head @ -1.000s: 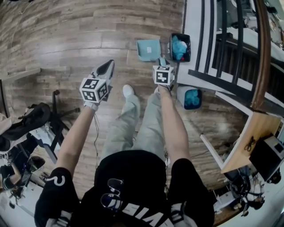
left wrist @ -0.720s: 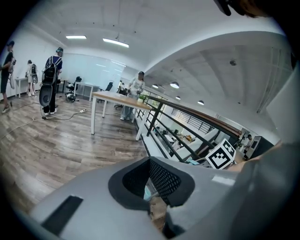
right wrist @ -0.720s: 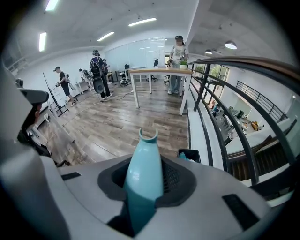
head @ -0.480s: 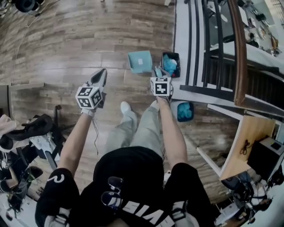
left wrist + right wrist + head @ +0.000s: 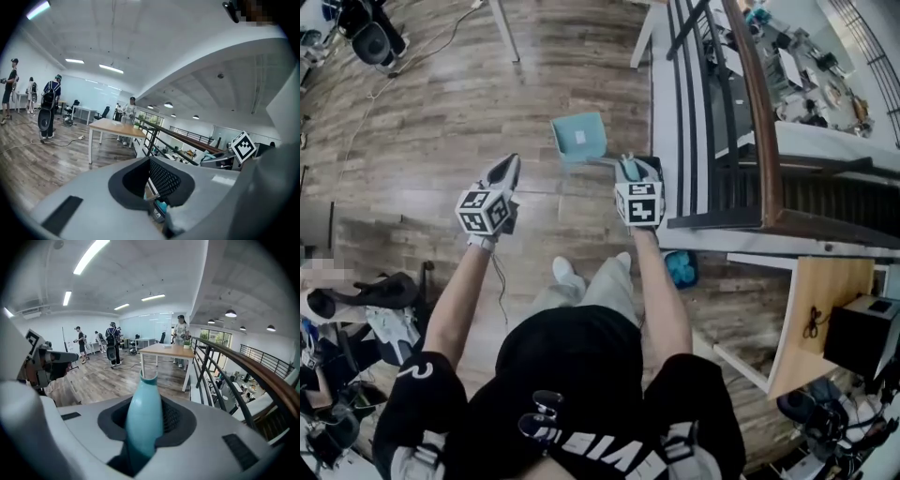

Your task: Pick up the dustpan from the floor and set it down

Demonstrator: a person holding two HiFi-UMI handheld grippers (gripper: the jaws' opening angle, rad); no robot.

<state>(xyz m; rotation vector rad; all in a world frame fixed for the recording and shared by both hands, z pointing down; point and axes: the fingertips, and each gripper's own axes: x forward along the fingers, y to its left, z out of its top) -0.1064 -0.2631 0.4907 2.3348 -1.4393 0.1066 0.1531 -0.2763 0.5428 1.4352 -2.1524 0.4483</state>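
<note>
**Item: teal plastic dustpan (image 5: pixel 578 138), with tapered hollow handle.**
- Location: ahead of the right gripper (image 5: pixel 630 169) and a little to its left. Judged lifted clear of the brown wood-plank floor (image 5: pixel 441 103), though no view shows the gap beneath it.
- Held by: the right gripper, jaws closed on the handle. The right gripper view shows the handle crossing the dark pads and rising past them to its open end.
- Long axis: from the pan, back and rightward through the jaws. The pan is the far, low end; the handle tip is the near, high end.
- Governing relation: the pan hangs below and beyond the claw, so setting it down calls for lowering, pan end likely touching first.

**Item: left gripper (image 5: pixel 506 170).**
- State: jaws a little apart, nothing between them.
- Location: well to the left of the right claw, apart from the dustpan and the farther of the two.

**Not made out.**
- Pan: out of the right gripper view, below its jaws.
- Handle-to-pan joint: partly covered by the claw in the head view.
- Landing spot: none marked.
</note>
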